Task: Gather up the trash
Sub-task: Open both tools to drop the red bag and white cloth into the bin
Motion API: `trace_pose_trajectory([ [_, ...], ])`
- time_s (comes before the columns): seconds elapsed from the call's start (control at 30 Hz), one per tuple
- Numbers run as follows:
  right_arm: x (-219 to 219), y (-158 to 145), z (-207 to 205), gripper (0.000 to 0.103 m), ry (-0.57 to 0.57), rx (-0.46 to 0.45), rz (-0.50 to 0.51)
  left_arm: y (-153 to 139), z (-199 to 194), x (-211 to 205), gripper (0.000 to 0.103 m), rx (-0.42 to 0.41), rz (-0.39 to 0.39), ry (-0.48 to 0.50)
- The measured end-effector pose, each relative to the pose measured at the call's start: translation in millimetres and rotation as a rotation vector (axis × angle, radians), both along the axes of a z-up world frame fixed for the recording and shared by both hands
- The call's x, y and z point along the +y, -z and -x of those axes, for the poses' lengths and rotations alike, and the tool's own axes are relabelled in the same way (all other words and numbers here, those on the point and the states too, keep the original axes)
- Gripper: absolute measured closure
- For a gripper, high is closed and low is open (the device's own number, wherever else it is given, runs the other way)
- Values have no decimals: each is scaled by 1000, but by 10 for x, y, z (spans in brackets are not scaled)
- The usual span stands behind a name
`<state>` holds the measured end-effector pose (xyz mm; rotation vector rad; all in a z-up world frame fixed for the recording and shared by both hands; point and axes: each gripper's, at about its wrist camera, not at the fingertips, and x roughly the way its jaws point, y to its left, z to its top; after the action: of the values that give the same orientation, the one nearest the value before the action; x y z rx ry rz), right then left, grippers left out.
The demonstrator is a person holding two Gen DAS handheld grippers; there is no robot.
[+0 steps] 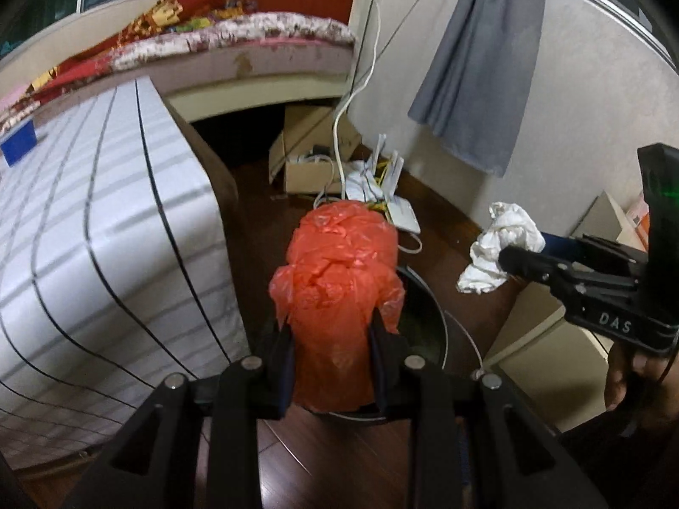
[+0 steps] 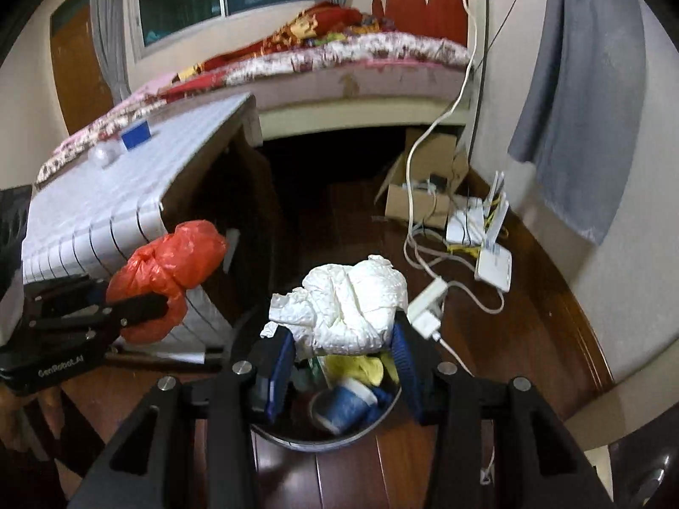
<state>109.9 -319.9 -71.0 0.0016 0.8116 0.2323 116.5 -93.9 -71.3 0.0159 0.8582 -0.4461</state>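
Gripping an orange bag [image 1: 339,297], the left gripper [image 1: 333,356] has both fingers [image 1: 384,339] pressed into the crumpled plastic; seen from the right wrist, the same bag [image 2: 169,271] bulges past its fingertips, held in the air beside the table edge. Right gripper [image 2: 343,339] is clenched on a wad of white paper [image 2: 348,297], blue pads [image 2: 401,352] touching it on either side; from the left wrist the paper [image 1: 500,250] hangs at that gripper's tip [image 1: 509,256].

Below both loads: a round dark bin [image 2: 322,437] on the wood floor [image 2: 488,339], rim partly hidden by the fingers. Inside it, yellow scrap [image 2: 360,367] and a blue-and-white item [image 2: 343,407], too blurred to name.

Left of the bin, a table under a white striped cloth [image 1: 106,233], a small blue block [image 2: 136,135] on top.

Farther on, a white router [image 2: 492,263] and adapter [image 2: 426,305] with cables, an open cardboard box [image 2: 424,186], then the bed [image 2: 339,63] and a grey curtain [image 2: 590,106] against the wall.
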Motion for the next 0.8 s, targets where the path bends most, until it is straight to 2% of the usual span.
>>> trace_pose_trajectory([
  [0.6,222,719,-407,55,-89,165,80,520,-208,-177,71,140,-8,31],
  [0.63,236,784,-443,49,-99,181,90,558,-231,-169,62,163,22,40],
  [0.67,243,839,-471,27,-95,194,114,592,-265,-167,39,178,24,30],
  [0.7,225,927,-497,14,-67,199,159,625,-277,-153,25,178,-8,-9],
  [0.73,193,988,-516,1,-50,212,177,642,-274,-129,6,162,-40,-42],
  [0.8,134,1058,-546,1,-26,245,190,669,-262,-68,1,154,-64,-76],
])
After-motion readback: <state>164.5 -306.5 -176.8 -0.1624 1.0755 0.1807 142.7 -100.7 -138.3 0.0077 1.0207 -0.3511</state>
